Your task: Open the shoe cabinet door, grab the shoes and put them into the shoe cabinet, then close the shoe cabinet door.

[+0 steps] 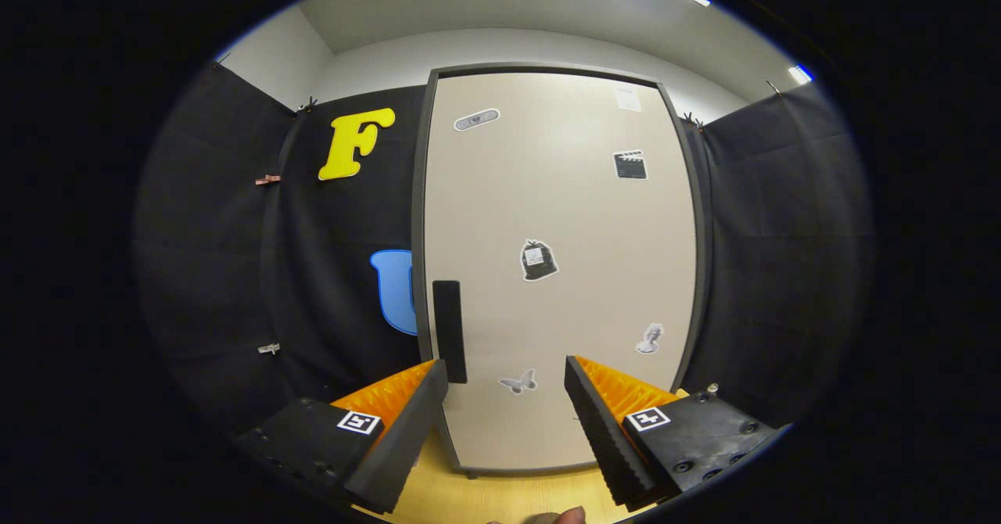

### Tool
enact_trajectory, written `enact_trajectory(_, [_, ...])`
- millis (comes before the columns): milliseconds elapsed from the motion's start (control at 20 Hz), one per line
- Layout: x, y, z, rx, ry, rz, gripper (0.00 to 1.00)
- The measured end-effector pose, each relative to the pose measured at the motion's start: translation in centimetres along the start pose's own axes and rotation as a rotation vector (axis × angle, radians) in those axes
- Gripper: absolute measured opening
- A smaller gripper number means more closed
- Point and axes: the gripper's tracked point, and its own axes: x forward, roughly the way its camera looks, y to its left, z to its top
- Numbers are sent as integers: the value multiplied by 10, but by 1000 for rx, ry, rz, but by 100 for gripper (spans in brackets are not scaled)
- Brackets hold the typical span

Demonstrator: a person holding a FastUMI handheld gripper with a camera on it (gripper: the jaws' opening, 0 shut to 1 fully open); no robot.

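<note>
Straight ahead of the gripper (507, 371) stands the tall beige shoe cabinet door (559, 274), fully closed inside its dark grey frame, small stickers scattered over it. Fingers are spread wide, nothing between them, not touching the door. A black vertical bar handle (449, 330) sits at the door's left edge, just beyond the left fingertip. Light wooden floor (500, 497) runs below. Possibly a fingertip (567, 516) at the bottom, blurred.
</note>
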Motion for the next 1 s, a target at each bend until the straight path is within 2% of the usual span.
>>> enact_trajectory(400, [82,37,-19,-10,30,4,98])
enact_trajectory(700, [118,47,-37,-20,52,-7,96])
enact_trajectory(800, [125,48,-41,-30,50,-10,86])
enact_trajectory(850, [130,47,-43,-36,50,-17,84])
enact_trajectory(950, [131,43,-45,-50,39,-44,69])
enact_trajectory(1000, [131,45,-44,-60,36,-43,58])
